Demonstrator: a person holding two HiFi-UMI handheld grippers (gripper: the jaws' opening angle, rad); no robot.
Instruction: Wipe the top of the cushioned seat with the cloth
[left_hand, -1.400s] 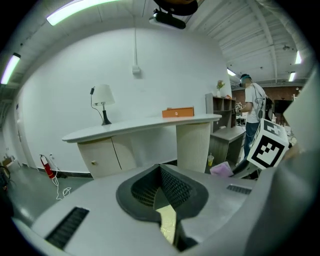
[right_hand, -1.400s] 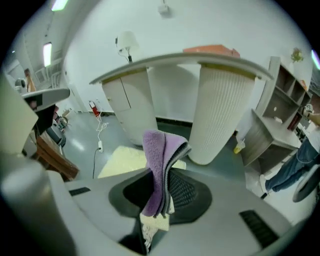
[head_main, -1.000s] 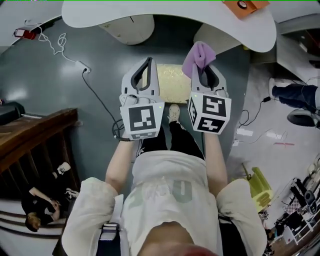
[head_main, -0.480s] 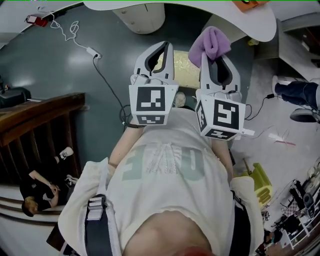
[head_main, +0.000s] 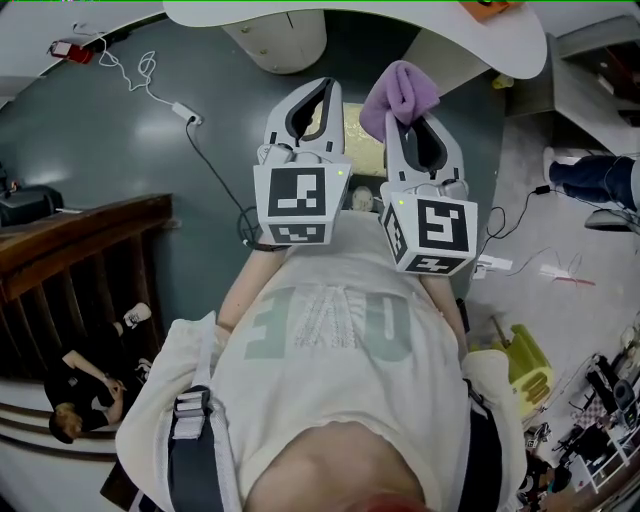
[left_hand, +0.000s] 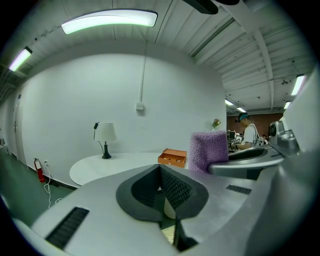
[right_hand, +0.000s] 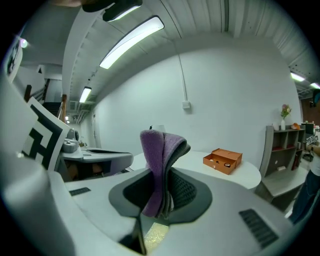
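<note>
As the right gripper clamps the cloth, the left gripper, closed empty, hangs over grey floor.

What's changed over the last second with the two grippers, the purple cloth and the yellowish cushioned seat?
The left gripper and right gripper both rose toward the head camera and now cover most of the yellowish cushioned seat. Nothing taken or released: the purple terry cloth stays clamped in the right gripper; the left stays shut and empty.
</note>
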